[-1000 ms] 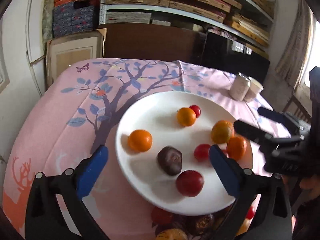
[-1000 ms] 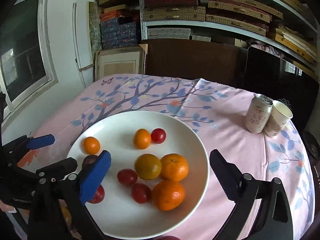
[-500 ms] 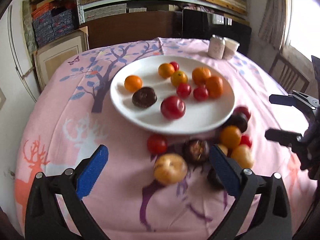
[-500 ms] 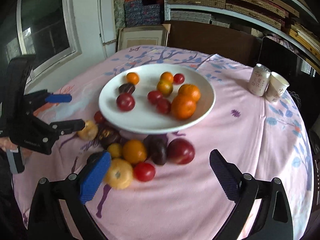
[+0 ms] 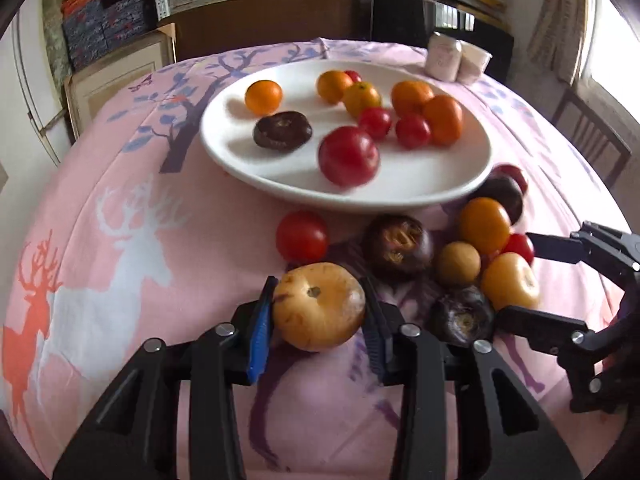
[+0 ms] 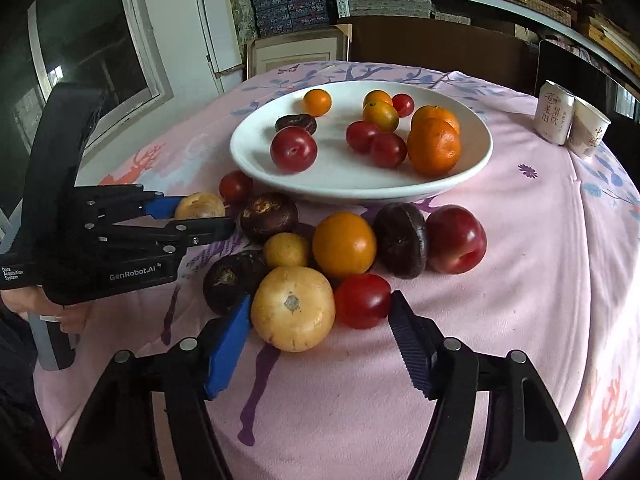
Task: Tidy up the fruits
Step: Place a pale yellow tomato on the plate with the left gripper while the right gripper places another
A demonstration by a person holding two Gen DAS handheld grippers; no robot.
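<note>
A pale yellow fruit [image 5: 319, 306] lies on the tabletop [image 5: 120, 280] near the plate [image 5: 248, 160], and the left tool [image 5: 318, 322], jaws just closing, has both pads against its sides, likely to lift it to the plate. The right tool [image 6: 320, 320], also closing, brackets a second yellow fruit [image 6: 293, 308] and a red fruit [image 6: 363, 300] together; whether it grips is unclear. The remaining loose fruit is bunched along the plate's near rim.
</note>
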